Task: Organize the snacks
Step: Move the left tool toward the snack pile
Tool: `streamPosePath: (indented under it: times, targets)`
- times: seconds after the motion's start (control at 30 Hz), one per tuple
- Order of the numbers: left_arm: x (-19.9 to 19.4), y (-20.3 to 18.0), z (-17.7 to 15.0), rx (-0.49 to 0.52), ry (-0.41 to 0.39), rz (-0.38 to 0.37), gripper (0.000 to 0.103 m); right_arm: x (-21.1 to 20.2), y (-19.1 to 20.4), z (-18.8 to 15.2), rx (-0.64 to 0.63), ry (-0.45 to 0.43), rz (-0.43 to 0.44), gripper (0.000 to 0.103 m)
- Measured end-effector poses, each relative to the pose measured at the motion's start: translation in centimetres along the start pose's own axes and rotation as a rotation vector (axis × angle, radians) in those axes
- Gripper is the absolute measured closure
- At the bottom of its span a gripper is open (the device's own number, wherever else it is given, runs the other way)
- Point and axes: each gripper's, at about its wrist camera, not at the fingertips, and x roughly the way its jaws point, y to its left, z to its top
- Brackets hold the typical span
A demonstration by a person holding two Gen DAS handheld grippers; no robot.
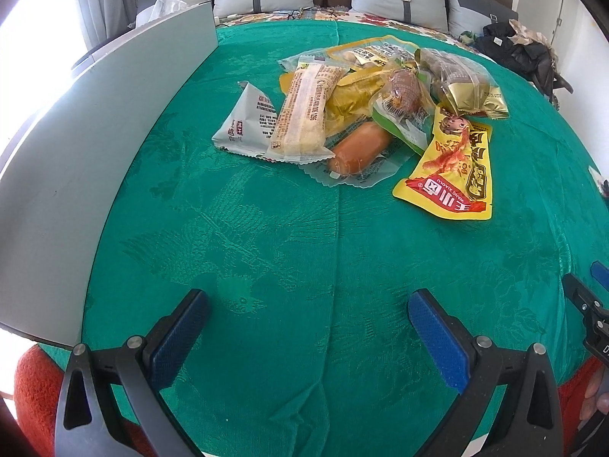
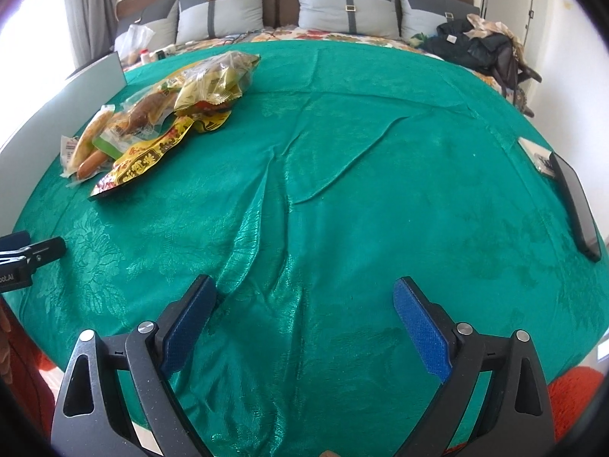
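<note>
On the green cloth [image 1: 266, 247] of the worktop, left of centre, snack packets [image 1: 354, 114] lie heaped: light, crinkly, slippery film, likely best pinched by a sealed edge. Left gripper [image 1: 308, 327] and right gripper [image 2: 304, 316] both hang released and empty, well short of the heap.

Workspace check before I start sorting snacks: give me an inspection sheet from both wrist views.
Surface: green cloth, wrinkled, folds near the middle.
Job's things: snack pile overlapping in one heap; sausage at the front edge, yellow packet on its right side, grey packet on its left.
Clutter: white board standing along the left edge; dark flat device at the right edge.
Grippers: left gripper open, holding nothing; right gripper open, holding nothing; both above bare cloth, short of the pile.
Cables: nothing seen on the cloth.
Surroundings: pillows against a headboard, dark clothes heaped at the far right.
</note>
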Motion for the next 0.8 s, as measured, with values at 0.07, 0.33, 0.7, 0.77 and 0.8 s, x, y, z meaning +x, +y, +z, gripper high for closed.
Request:
streamPosePath:
  times: [0.07,0.33,0.7,0.77,0.8]
  targets:
    - [0.0,0.0,0.0,0.009,0.002,-0.006,0.0,0.1,0.1,0.1,0.0,0.001,0.002,0.007]
    - [-0.3,0.6,-0.1,0.042,0.015,-0.071,0.0,0.1,0.0,0.1,-0.006,0.008,0.01,0.007]
    - [-1.7,1.9,7.6,0.033,-0.095,-0.113,0.008,0.1,0.1,0.1,-0.005,0.007,0.013,0.006]
    - [-0.6,0.7,9.3,0.103,-0.099,-0.057,0.014,0.1,0.1,0.1,-0.005,0.008,0.013,0.006]
    - [0.2,0.5,10.0,0.117,-0.085,-0.04,0.019,0.1,0.1,0.1,-0.005,0.009,0.014,0.006]
